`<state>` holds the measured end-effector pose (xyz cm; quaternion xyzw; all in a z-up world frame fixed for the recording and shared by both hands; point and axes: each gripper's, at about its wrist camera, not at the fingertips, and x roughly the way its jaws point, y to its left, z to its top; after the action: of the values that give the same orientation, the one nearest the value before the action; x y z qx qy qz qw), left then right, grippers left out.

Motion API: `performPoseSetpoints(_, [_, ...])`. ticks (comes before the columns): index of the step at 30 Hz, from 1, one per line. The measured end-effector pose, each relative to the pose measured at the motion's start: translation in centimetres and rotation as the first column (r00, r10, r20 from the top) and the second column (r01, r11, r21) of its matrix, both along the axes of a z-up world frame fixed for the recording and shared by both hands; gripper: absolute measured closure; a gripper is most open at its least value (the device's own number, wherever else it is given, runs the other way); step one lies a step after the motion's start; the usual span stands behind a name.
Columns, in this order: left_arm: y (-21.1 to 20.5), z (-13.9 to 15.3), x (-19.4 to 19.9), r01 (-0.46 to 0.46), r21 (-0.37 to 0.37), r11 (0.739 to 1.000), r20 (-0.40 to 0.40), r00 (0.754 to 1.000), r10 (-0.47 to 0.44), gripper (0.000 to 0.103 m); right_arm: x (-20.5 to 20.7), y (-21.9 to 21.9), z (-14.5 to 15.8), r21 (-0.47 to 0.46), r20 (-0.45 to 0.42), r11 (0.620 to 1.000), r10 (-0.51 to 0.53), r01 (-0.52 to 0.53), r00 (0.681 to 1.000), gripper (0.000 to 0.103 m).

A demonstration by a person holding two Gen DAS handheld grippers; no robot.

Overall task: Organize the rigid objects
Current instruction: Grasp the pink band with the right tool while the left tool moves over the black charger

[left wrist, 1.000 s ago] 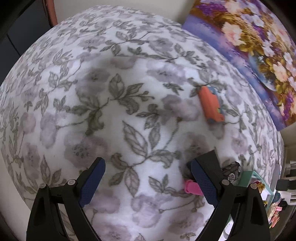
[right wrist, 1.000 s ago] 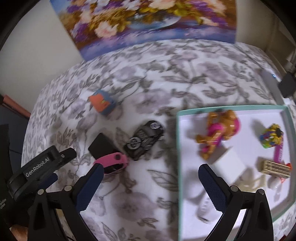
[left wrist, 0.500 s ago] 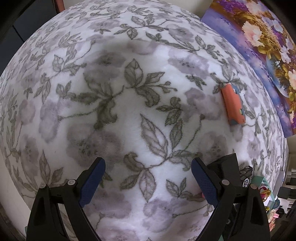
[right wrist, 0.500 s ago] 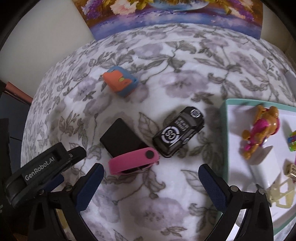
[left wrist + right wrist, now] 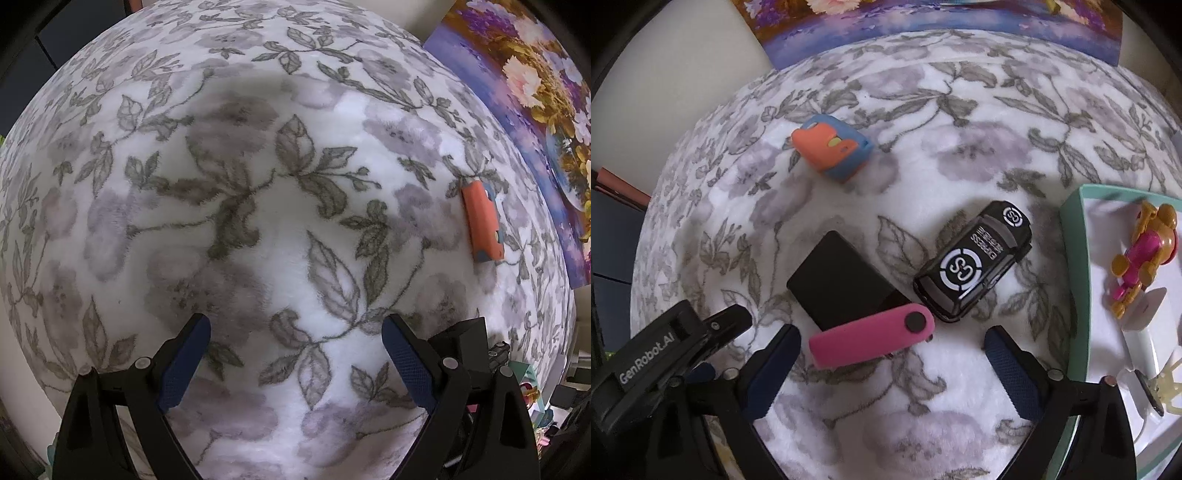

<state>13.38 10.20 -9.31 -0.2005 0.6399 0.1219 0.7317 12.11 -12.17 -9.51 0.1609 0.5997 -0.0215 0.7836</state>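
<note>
**Support surface and items resting on it**

Surface: a soft, fleecy white blanket [image 5: 979,122] printed with grey leaves and mauve flowers. Resting directly on it: a small orange-and-blue rounded block toy [image 5: 833,151]; a flat black rectangular box [image 5: 842,277]; a pink oblong bar with a black round stud [image 5: 871,339], one end overlapping the box's near edge; a glossy black toy car with white roundels [image 5: 977,260], just beside the bar; a shallow teal-rimmed white tray [image 5: 1075,280] at the right.
</note>
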Motion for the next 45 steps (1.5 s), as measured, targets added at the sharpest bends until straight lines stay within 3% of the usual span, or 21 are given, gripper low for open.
performPoseSetpoints(9, [0.3,0.6,-0.2,-0.014,0.003,1.000,0.014,1.000,0.014,0.009,0.5,1.0,0.2,-0.050,0.022,0.998,0.038,-0.037,0.999,0.027])
performPoseSetpoints(17, [-0.1,1.7,-0.2,-0.011,0.005,1.000,0.025,1.000,0.011,0.009,0.0,0.5,0.5,-0.018,0.026,0.998,0.054,-0.054,0.998,0.040])
performPoseSetpoints(45, [-3.3,3.6,-0.3,0.064,-0.001,0.998,0.052,0.997,-0.064,0.009,-2.8,-1.5,1.9,-0.016,-0.038,0.996,0.091,-0.091,0.995,0.040])
